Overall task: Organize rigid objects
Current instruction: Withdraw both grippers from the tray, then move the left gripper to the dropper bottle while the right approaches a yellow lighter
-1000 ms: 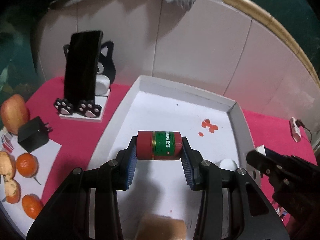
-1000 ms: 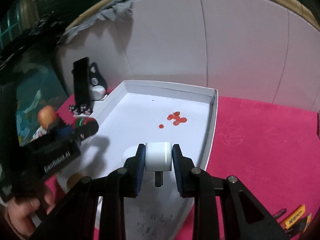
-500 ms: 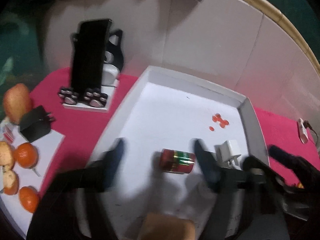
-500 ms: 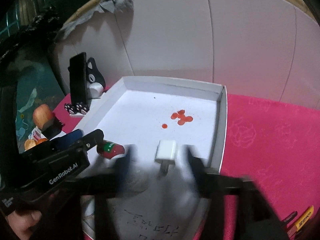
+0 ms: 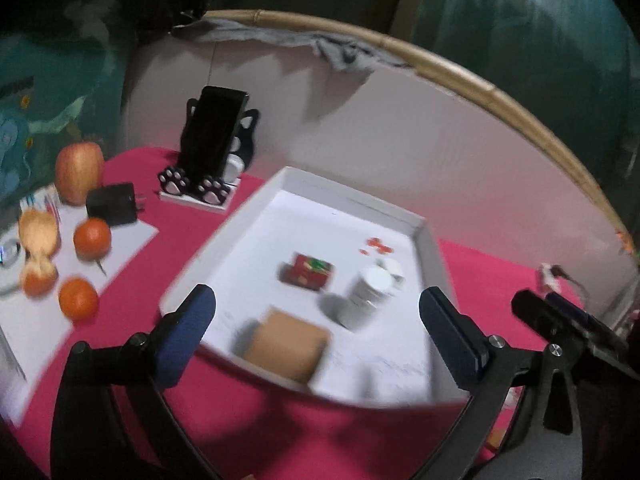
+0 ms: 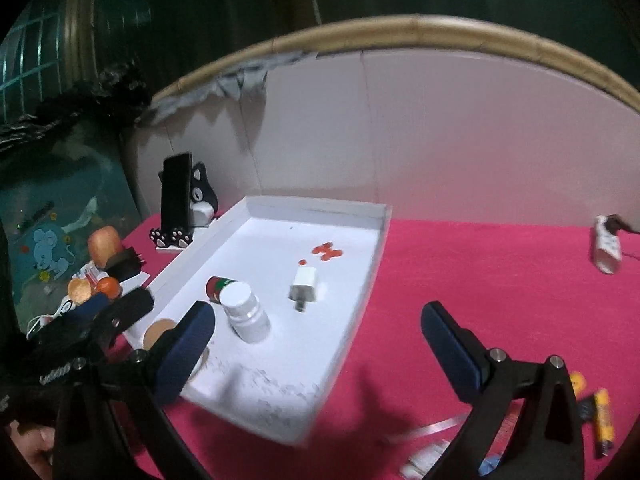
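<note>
A white tray [image 5: 352,196] on the pink cloth holds a red can with a green label [image 5: 307,276] lying on its side, a white bottle [image 5: 368,292], a white charger plug [image 5: 394,270] and a brown box [image 5: 286,346]. My left gripper [image 5: 317,295] hangs before the tray's near edge, its jaws opening with nothing between them. The right wrist view shows the tray [image 6: 376,256], can [image 6: 218,286], bottle [image 6: 244,316] and charger [image 6: 305,284]. My right gripper [image 6: 318,312] is over the tray's near right corner, its jaws opening and empty.
A phone on a cat-shaped stand [image 5: 212,140] is left of the tray. Further left are an apple [image 5: 78,172], a black adapter [image 5: 112,202] and oranges [image 5: 92,238] on white paper. A small white item [image 6: 607,248] and yellow items [image 6: 602,416] lie right. A white panel backs the table.
Both grippers opened, letting go of the red can and the white charger, which now lie in the tray. Both hands drew back from the tray.
</note>
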